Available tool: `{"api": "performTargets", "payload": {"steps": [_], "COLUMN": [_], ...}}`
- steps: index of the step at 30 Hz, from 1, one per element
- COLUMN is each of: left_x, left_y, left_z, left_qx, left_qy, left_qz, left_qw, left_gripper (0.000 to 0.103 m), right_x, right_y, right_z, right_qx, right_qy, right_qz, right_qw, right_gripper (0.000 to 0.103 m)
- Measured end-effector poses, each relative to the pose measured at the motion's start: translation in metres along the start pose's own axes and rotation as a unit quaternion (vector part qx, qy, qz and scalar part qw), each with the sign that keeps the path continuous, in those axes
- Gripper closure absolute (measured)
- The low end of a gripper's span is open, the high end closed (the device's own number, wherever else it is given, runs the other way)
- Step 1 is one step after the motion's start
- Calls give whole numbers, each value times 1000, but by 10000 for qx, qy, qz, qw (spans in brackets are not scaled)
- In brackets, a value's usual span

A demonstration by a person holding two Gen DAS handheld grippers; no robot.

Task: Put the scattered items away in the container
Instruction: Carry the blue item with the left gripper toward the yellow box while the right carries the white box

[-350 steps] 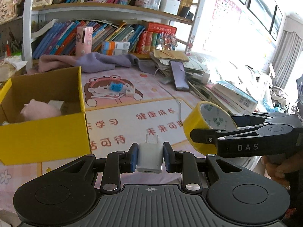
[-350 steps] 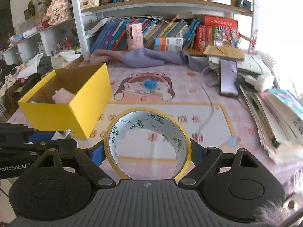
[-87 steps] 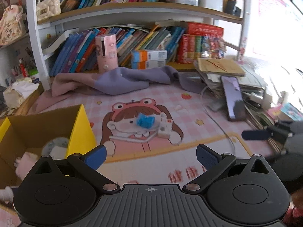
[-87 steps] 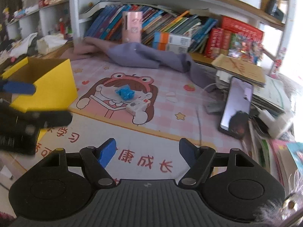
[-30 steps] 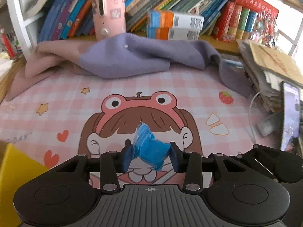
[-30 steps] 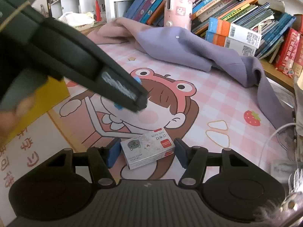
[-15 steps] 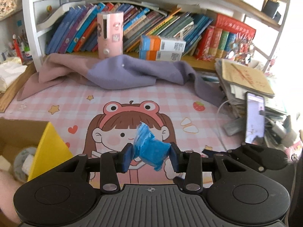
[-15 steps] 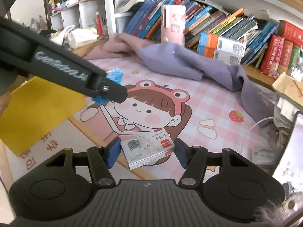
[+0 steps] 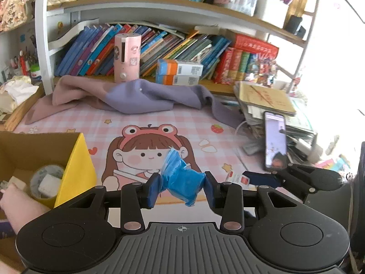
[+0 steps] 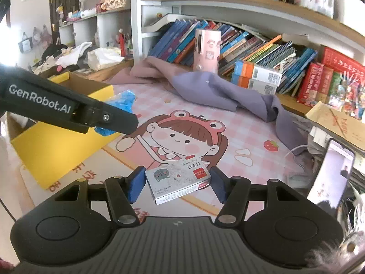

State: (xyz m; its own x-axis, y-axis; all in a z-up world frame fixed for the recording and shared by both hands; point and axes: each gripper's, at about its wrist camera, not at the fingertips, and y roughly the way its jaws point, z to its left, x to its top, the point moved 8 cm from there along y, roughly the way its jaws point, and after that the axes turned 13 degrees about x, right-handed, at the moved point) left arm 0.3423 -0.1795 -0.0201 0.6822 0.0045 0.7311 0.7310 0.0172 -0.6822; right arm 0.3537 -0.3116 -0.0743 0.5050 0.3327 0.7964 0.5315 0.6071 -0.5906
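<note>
My left gripper (image 9: 181, 188) is shut on a crumpled blue plastic packet (image 9: 182, 180) and holds it above the pink mat. The packet also shows in the right wrist view (image 10: 121, 102), behind the left gripper's arm. My right gripper (image 10: 178, 182) is shut on a small silver staple box (image 10: 178, 179) with a red label, held above the mat. The yellow cardboard box (image 9: 77, 166) stands at the left and holds a tape roll (image 9: 45, 182) and a white charger. It also shows in the right wrist view (image 10: 57, 150).
A purple and pink cloth (image 9: 127, 96) lies at the back of the mat under a shelf of books. A phone (image 9: 275, 141) leans on a stack of papers and books (image 9: 264, 100) at the right. A pink cylinder (image 9: 126, 57) stands on the shelf.
Both grippers have risen and pulled back from the mat with their items. The left gripper has moved toward the yellow box, which shows more of its inside now.
</note>
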Motion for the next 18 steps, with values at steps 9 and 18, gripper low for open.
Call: {"api": "performTargets", "payload": {"steps": [9, 18], "left_x": [-30, -70], "left_y": [-50, -95], "left_z": [16, 48], "left_qx": [-287, -481], "left_qy": [114, 65], "left_qz": [-274, -442], "left_qw": [9991, 9978], "left_gripper": [64, 64], "right_x": [-10, -26], "right_y": [-42, -70], "right_z": [36, 90], "right_qx": [-493, -909], "right_qy": [258, 322], "right_qz": [-148, -168], "right_qw": [9983, 9952], "right_gripper": [44, 44]}}
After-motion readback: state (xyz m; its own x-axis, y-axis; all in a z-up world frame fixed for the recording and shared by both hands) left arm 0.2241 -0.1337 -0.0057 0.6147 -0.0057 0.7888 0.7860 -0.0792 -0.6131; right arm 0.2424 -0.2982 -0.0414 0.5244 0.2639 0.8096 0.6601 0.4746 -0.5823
